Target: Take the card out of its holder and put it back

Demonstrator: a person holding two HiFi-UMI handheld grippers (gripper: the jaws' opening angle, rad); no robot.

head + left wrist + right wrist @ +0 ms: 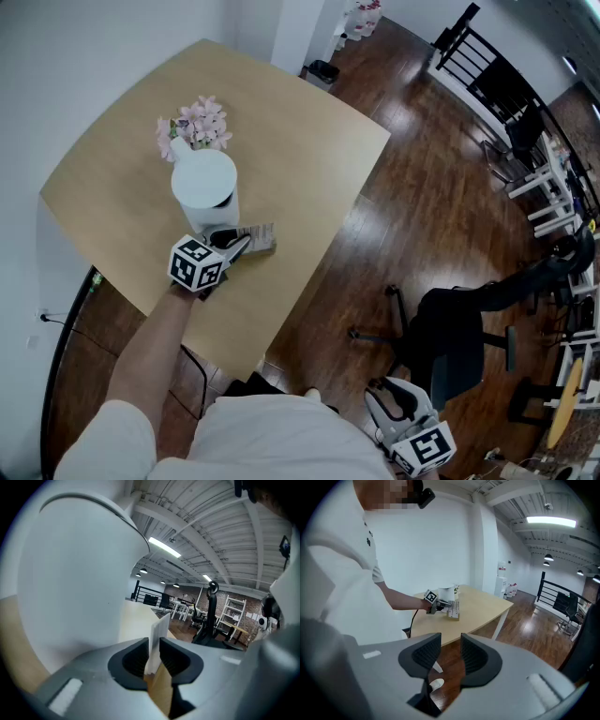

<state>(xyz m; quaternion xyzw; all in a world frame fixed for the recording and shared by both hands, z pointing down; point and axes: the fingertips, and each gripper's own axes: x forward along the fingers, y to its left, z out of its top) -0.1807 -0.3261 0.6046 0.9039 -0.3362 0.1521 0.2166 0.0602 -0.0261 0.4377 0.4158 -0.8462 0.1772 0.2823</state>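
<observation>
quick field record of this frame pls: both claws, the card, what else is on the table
left claw: shut on the card, low over the table, right beside the vase
right claw: open, empty, off the table, over the floor
card: white, upright, edge-on in the left claw; seated or lifted: cannot tell
table: tan top; white vase with pink flowers

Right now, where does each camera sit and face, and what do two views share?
Head view: overhead, down onto tan wooden table; shows left forearm, left gripper, right gripper.
Left gripper view: along its jaws, shut on thin white card, beside round white container.
Right gripper view: along open, empty jaws toward the table and person; shares that card.
</observation>
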